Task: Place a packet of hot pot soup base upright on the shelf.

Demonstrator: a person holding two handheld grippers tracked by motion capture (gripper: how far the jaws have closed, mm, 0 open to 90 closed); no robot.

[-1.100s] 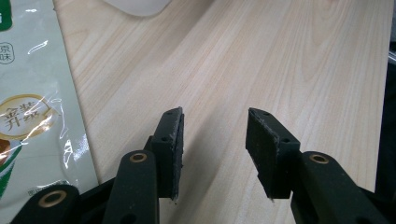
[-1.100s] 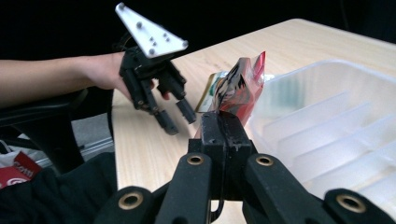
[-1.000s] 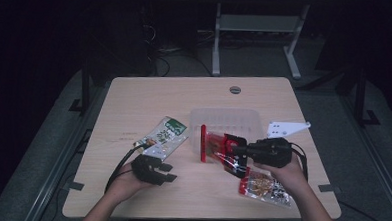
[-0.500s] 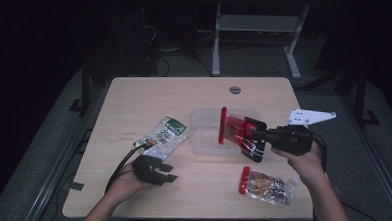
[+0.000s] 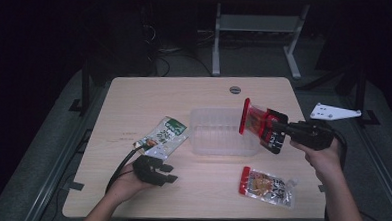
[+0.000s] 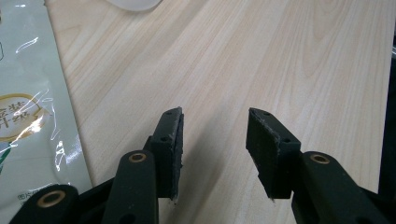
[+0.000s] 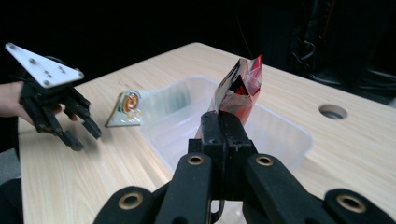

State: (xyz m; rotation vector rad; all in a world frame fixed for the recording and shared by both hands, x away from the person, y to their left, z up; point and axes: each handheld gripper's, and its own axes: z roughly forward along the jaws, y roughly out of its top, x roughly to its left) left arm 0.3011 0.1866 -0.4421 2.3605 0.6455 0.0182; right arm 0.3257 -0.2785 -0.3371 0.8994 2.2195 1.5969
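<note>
Red packet (image 5: pixel 256 121): clamped at 1 end between the tight-closed jaws of the right gripper (image 5: pixel 277 130), held in the air over the right end of the clear tub (image 5: pixel 222 141), tilted, free end pointing up and toward the tub's far side. Same grip seen in the right gripper view, red packet (image 7: pixel 238 91) rising from the jaw tips of the right gripper (image 7: pixel 223 122) above the clear tub (image 7: pixel 280 133).

Left to right, all placed against the tub:

Green packet (image 5: pixel 164 136) flat on the table (image 5: pixel 195 93), just left of the tub, apart from it; pale edge of the green packet (image 6: pixel 32 116) also along the left side of the left gripper view.

Left gripper (image 5: pixel 163 173) low over the table, near the tub's left front corner, jaws about half open with nothing between them, bare wood under the gap of the left gripper (image 6: pixel 215 140).

Third packet (image 5: pixel 266 186), clear with a red end, flat on the table in front of the tub's right end, well apart from it.
</note>
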